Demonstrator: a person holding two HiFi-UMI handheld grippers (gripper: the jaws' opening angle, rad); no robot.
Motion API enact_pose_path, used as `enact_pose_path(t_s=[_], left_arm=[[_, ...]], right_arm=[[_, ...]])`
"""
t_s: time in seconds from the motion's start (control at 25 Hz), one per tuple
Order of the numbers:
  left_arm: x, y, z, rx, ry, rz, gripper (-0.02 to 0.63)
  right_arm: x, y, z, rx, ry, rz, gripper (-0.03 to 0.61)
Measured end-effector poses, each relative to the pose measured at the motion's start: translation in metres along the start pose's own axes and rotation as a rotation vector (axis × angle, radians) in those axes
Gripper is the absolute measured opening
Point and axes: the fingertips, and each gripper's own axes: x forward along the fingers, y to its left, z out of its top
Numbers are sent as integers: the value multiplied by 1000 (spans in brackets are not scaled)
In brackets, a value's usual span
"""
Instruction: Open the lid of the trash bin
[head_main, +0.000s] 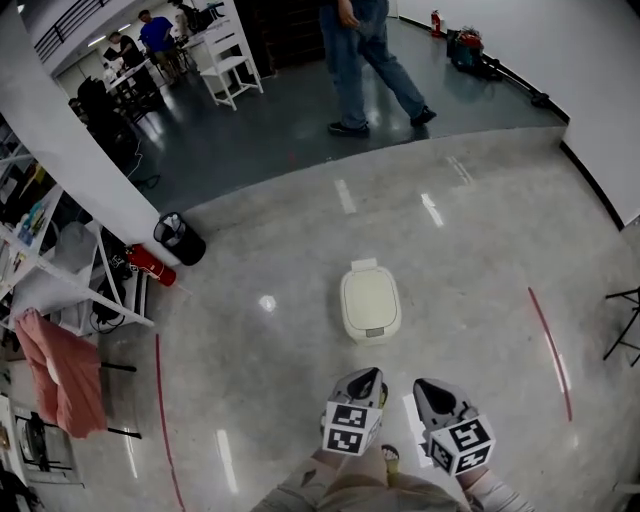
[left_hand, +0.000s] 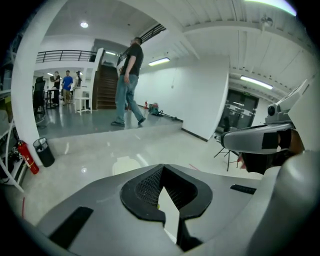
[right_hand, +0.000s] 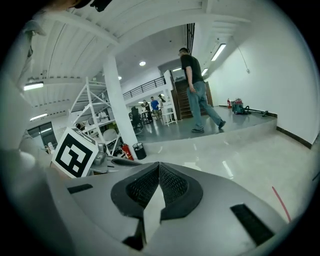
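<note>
Cream rounded plastic trash bin (head_main: 370, 302) on a glossy speckled grey floor (head_main: 470, 250) with a thin red line (head_main: 548, 340). The grey left hand-held gripper (head_main: 366, 378) and grey right hand-held gripper (head_main: 430, 390) have black-and-white square-patterned marker cubes (head_main: 350, 428).

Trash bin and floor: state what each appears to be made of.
The trash bin looks like moulded plastic, cream with a dull satin finish; the signs are its rounded corners and smooth, one-colour shell. The floor seems to be polished concrete or a similar poured surface. It is speckled grey and glossy, with bright mirror-like streaks across it.
</note>
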Motion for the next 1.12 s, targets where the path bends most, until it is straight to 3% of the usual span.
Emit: enact_pose_path(t_s=[0.24, 0.56, 1.12], left_arm=[[67, 36, -26, -32, 75, 4, 3], [156, 86, -95, -74, 203, 21, 3], [278, 143, -189, -70, 369, 42, 3]], right_arm=[[50, -31, -8, 22, 67, -14, 3], [104, -65, -38, 83, 111, -44, 3], [164, -108, -110, 172, 180, -88, 3]])
